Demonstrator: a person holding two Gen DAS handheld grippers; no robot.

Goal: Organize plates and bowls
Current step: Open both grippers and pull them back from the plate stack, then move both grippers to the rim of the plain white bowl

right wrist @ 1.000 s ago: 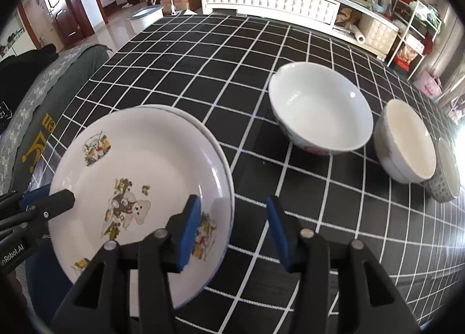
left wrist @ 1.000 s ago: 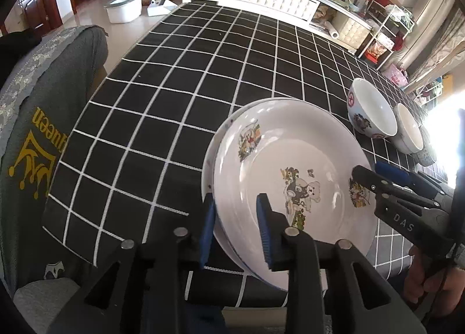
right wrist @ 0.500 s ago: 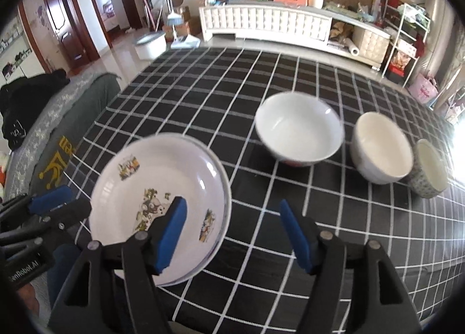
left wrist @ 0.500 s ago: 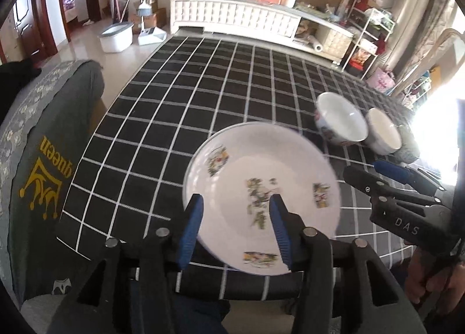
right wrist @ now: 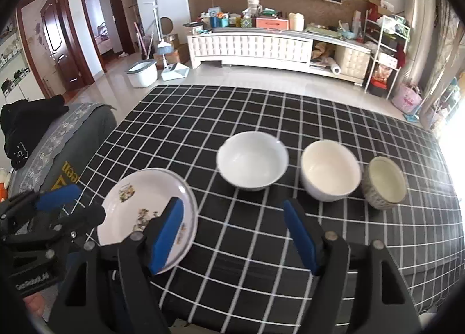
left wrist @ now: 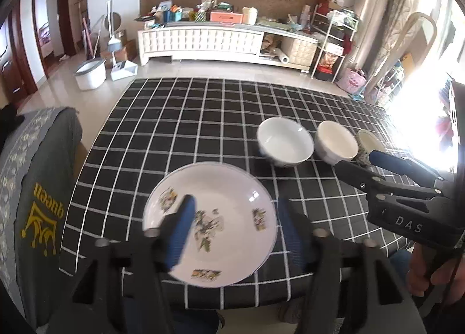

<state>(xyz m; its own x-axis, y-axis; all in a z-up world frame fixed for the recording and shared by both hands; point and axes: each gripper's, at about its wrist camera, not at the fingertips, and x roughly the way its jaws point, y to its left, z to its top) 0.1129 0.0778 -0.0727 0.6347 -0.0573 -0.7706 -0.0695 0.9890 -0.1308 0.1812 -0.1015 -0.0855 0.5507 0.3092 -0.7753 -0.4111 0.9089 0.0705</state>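
Left gripper (left wrist: 235, 225): fingers spread, empty, above white cartoon-printed plate stack (left wrist: 229, 203). Right gripper (right wrist: 239, 232): fingers spread, empty; three bowls beyond: wide white bowl (right wrist: 252, 159), cream bowl (right wrist: 330, 170), small patterned bowl (right wrist: 385, 181).

**Colours and patterns on the table**

Tablecloth (right wrist: 261, 247): black, thin white grid lines. Plate (left wrist: 229, 197): white, small multicoloured cartoon prints, blurred. Wide bowl (right wrist: 252, 159): white inside. Middle bowl (right wrist: 330, 170): cream-white. Small bowl (right wrist: 383, 181): pale inside, grey-blue speckled pattern outside. Left gripper (left wrist: 235, 232): black body, blue finger pads. Right gripper (right wrist: 237, 232): same black and blue. Chair cover (left wrist: 40, 188): grey, yellow lettering and crown, pale floral border.
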